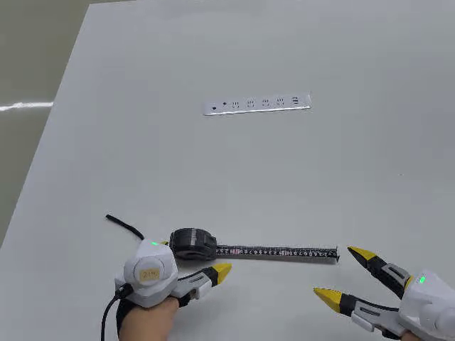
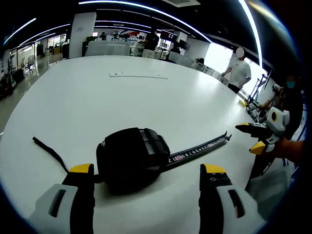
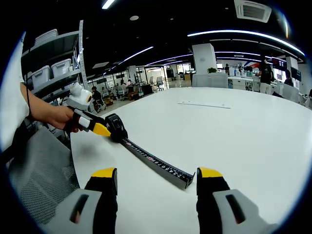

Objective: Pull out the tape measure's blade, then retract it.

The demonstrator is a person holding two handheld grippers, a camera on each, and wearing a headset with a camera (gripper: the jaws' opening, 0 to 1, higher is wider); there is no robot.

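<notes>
The big white desk [image 1: 227,177] has a black tape measure [image 1: 193,244] lying on it, close to the person. Its blade [image 1: 277,251] is pulled out. The blade lies flat on the desk and runs in a straight line from the black case toward the right side. A thin black strap [image 1: 124,226] trails from the case the other way. The left hand-held gripper [image 1: 192,256] has its two yellow-tipped jaws spread wide. The black case sits between them, and in the left gripper view there is a gap beside the case on each side, so it is not being pinched. The right hand-held gripper [image 1: 344,273] is spread wide too. It holds nothing. The end of the blade lies just in front of its jaws, near one yellow tip, and in the right gripper view that end sits between the two jaws without touching them. Farther back on the desk, well apart from the tape measure, lies a long white power strip [image 1: 257,104]. In the left gripper view a person in a white shirt [image 2: 240,68] stands past the far edge of the desk.
</notes>
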